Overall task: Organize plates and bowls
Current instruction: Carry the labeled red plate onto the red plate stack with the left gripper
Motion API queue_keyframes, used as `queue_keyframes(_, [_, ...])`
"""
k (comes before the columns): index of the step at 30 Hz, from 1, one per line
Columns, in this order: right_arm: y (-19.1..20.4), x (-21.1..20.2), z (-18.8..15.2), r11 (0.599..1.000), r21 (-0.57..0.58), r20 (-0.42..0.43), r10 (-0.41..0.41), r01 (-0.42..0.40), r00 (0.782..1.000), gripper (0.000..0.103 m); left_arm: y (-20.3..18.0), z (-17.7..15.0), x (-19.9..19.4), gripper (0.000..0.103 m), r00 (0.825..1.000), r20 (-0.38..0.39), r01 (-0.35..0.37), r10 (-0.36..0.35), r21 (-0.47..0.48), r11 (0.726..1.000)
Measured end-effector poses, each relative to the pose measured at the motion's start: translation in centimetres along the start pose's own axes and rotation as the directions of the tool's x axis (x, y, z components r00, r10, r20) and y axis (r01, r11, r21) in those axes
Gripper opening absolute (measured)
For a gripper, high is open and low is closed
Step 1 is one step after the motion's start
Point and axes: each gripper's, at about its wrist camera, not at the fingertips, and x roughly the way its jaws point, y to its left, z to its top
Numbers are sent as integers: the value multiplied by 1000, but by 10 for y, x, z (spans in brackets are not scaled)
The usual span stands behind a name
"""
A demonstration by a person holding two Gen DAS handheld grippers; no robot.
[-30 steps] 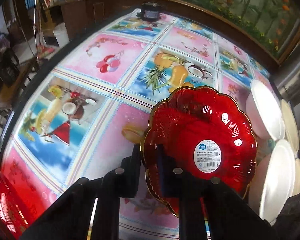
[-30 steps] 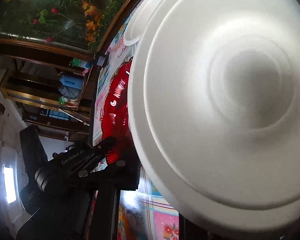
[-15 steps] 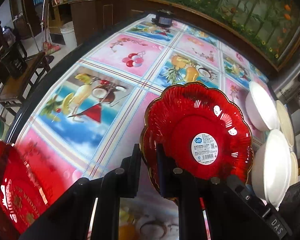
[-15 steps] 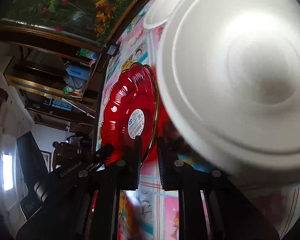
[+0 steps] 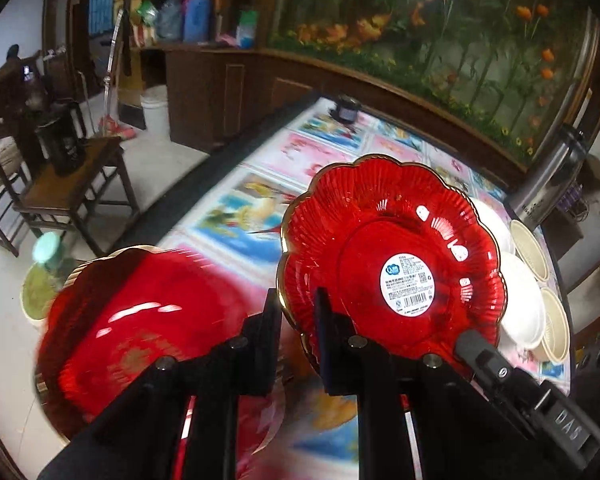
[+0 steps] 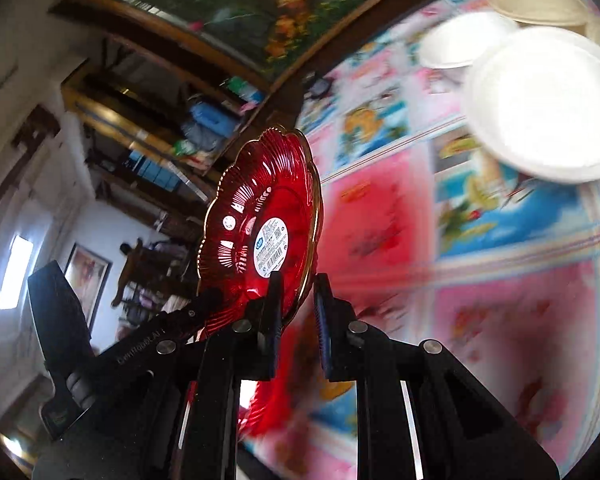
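Left tongs [image 5: 298, 312]: pinching the gold-trimmed rim of a red scalloped plate [image 5: 392, 264], which stands tilted on edge above the bench [image 5: 260, 200], its white barcode sticker [image 5: 407, 283] facing the camera.
Right tongs [image 6: 298, 308]: fingers a narrow gap apart with nothing gripped between them; the lifted plate's rim [image 6: 260, 236] shows just behind the gap, up and left of the tips.
Second red plate [image 5: 140, 328]: low and left of the left tongs, blurred, lying near the bench's edge.
White plates [image 5: 516, 292]: right of the left tongs, past the lifted plate, lying on the bench and overlapping; in the right wrist view one large white plate [image 6: 540, 104] sits far up-right of the tongs.
Cream bowls [image 5: 530, 244]: beyond the white plates, at the bench's right edge.
Bench cover: a fruit-print cloth [image 6: 480, 208] in pink and blue squares, smeared by motion blur.
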Motion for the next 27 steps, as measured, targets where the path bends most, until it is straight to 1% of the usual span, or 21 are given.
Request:
queue_keyframes(2, [15, 2, -13, 1000, -28, -27, 14, -15, 1000, 15, 18, -7, -13, 15, 1000, 17, -21, 21, -9, 1000])
queue_keyframes(5, [35, 13, -37, 997, -74, -91, 28, -35, 995, 15, 44, -18, -32, 15, 997, 45, -66, 66, -13, 998])
queue_keyframes(6, [42, 18, -43, 995, -88, -111, 32, -42, 993, 15, 55, -22, -37, 15, 995, 46, -85, 86, -18, 996])
queue_keyframes(7, [49, 23, -53, 993, -109, -135, 32, -47, 990, 15, 59, -23, -36, 16, 995, 42, -93, 94, -20, 995])
queue_keyframes(11, [67, 45, -75, 986, -155, -211, 21, -55, 977, 15, 89, -33, -40, 16, 992, 24, -123, 124, -44, 991])
queue_keyframes(15, [71, 67, -86, 981, -188, -269, -17, -35, 963, 15, 110, -41, -33, 16, 989, -11, -145, 145, -58, 988])
queue_keyframes(19, [72, 87, -95, 980, -199, -310, -54, -9, 949, 15, 124, -47, -23, 17, 988, -53, -147, 144, -71, 987])
queue_keyframes(23, [71, 103, -98, 977, -211, -337, -92, 20, 937, 15, 133, -51, -14, 17, 986, -93, -145, 137, -84, 986])
queue_keyframes(27, [71, 113, -98, 978, -207, -347, -96, 24, 933, 15, 139, -53, -13, 18, 986, -102, -144, 135, -89, 986])
